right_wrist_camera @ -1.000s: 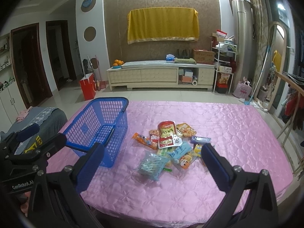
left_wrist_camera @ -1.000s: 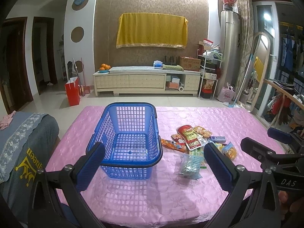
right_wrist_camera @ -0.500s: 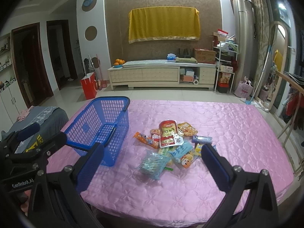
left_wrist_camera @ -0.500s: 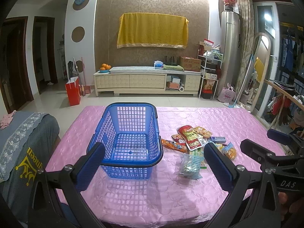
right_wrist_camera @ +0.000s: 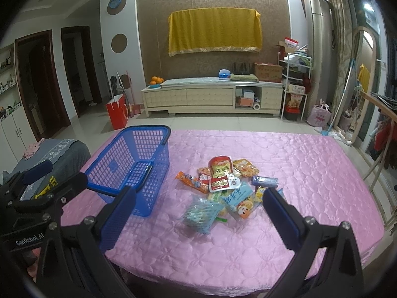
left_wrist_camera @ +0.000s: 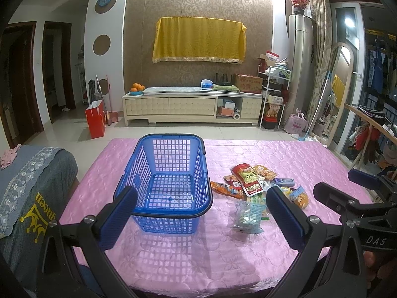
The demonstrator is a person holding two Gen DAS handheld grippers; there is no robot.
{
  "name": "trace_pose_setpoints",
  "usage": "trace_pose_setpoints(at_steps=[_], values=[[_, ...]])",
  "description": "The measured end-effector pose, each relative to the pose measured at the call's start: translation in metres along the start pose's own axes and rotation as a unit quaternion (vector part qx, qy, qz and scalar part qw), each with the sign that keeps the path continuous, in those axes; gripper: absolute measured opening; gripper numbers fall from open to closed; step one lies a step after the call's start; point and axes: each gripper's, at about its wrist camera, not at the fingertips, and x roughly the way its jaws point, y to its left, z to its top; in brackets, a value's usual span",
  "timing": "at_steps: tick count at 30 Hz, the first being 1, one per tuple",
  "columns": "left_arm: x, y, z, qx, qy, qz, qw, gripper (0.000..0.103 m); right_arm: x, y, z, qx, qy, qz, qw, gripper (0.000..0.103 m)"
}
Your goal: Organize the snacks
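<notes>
Both claws are up off the pink quilted tablecloth [right_wrist_camera: 297, 164] and you've got nothing in either one: your right gripper [right_wrist_camera: 198, 217] has its blue-padded fingers spread wide and empty, and your left gripper [left_wrist_camera: 202, 214] is spread just as wide, empty too. The loose heap of snack packets [right_wrist_camera: 228, 183] lies dead ahead of your right claw and below it, framed between its fingers, with the crinkly pale-blue clear bag [right_wrist_camera: 202, 213] the nearest piece on the near edge of the heap. The blue plastic mesh basket [left_wrist_camera: 171, 173] sits upright and empty straight in front of your left claw, with the heap just beside it on its right. So my call: the right hand is the nearer one for the pick. That bag's long axis seems to run on a diagonal, away and to the right, so I'd guess a slight wrist turn helps before you drop down and close across it.
</notes>
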Motion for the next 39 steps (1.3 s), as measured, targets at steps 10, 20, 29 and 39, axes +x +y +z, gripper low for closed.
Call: trace_pose_setpoints(at_steps=[10,20,29,39], values=[[-0.004,0.002,-0.001,-0.001,0.003,0.002,1.0,0.103,0.002,0.002,-0.005,0.0,0.007,0.004,1.0,0.103],[-0.003,-0.001,0.007,0.003,-0.001,-0.006,1.0,0.103,-0.001,-0.004,0.0,0.002,0.002,0.006,1.0,0.103],[0.024,-0.029,0.024,0.027,0.017,-0.032,0.999,0.103,0.004,-0.036,0.018,-0.008,0.0,-0.018,1.0,0.103],[0.082,-0.083,0.018,0.081,0.077,-0.063,0.9917,0.103,0.049,-0.097,-0.005,0.031,0.06,-0.044,0.997,0.103]])
